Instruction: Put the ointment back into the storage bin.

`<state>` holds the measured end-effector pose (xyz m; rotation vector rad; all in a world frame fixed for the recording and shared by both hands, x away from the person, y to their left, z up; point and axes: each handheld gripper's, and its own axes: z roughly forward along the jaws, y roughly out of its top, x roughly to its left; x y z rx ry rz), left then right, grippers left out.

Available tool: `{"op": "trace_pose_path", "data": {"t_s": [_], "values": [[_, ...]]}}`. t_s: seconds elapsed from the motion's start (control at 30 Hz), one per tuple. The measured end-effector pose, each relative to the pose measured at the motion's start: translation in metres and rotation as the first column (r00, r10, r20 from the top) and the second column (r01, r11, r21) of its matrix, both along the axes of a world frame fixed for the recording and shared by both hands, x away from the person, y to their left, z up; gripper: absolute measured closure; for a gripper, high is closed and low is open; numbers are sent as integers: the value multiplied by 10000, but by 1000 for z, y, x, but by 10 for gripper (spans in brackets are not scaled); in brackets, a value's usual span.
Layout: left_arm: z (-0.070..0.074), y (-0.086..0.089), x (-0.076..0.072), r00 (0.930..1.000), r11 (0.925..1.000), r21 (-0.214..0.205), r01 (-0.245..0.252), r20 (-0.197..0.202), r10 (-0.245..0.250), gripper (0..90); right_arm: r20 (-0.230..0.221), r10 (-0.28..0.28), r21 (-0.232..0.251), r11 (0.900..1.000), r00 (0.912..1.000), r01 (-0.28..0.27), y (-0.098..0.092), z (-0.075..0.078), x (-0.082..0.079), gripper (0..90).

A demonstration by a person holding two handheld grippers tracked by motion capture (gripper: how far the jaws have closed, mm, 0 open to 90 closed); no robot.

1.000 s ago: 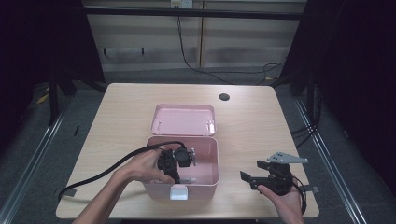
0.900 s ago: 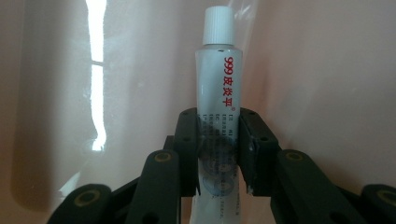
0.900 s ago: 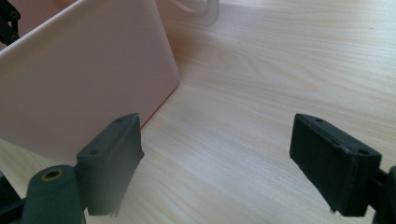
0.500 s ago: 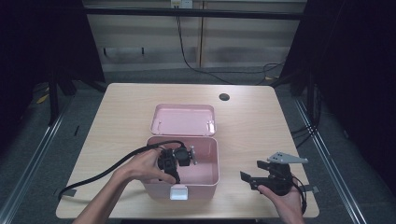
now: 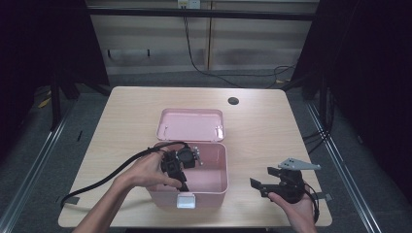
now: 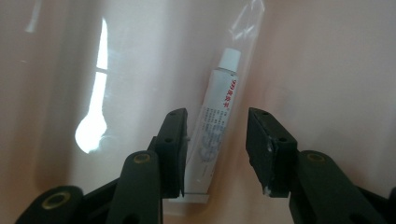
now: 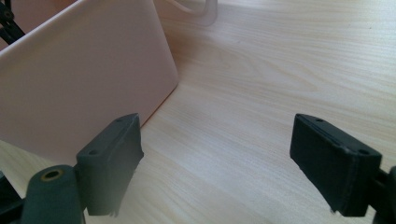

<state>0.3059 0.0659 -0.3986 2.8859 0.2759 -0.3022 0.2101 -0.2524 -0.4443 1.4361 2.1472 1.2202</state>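
Your left gripper (image 6: 215,140) has just been opening its jaws inside the pink box (image 5: 214,182), and the white tube (image 6: 212,135) in its clear wrapper now lies loose between the parted pads, released.

Left tool (image 6: 216,149) jaws just opening; right tool (image 7: 217,165) jaws wide apart.

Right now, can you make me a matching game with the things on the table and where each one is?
Things:
1. tube
2. lid
3. right gripper
4. hole

Places:
A. far end of the table
B. inside the pink box
C. beside the box, jaws wide apart
D. swung back behind the box

Pairs: 1-B, 2-D, 3-C, 4-A
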Motion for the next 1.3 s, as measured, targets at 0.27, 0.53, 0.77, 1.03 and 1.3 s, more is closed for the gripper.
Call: {"op": "trace_pose_path", "data": {"t_s": [0.27, 0.53, 0.77, 1.03, 1.3], "values": [[20, 11, -6, 9956, 9985, -228, -499, 779, 515, 576, -3, -10, -11, 10000, 10000, 10, 0, 0, 0, 160], [35, 22, -10, 9881, 9939, -588, -934, 1169, 998, 565, 19, -42, -1, 10000, 10000, 42, 0, 0, 0, 160], [49, 33, -12, 9846, 9926, -648, -1025, 1353, 1105, 565, 18, -58, 2, 10000, 10000, 58, 0, 0, -1, 160], [62, 46, -14, 9758, 9891, -894, -1169, 1750, 1312, 533, 19, -44, -1, 10000, 10000, 44, 0, 1, -1, 161], [66, 67, -11, 9708, 9816, -1168, -1509, 1700, 1694, 474, -1, -59, 1, 10000, 10000, 59, 0, 0, -1, 161]]}}
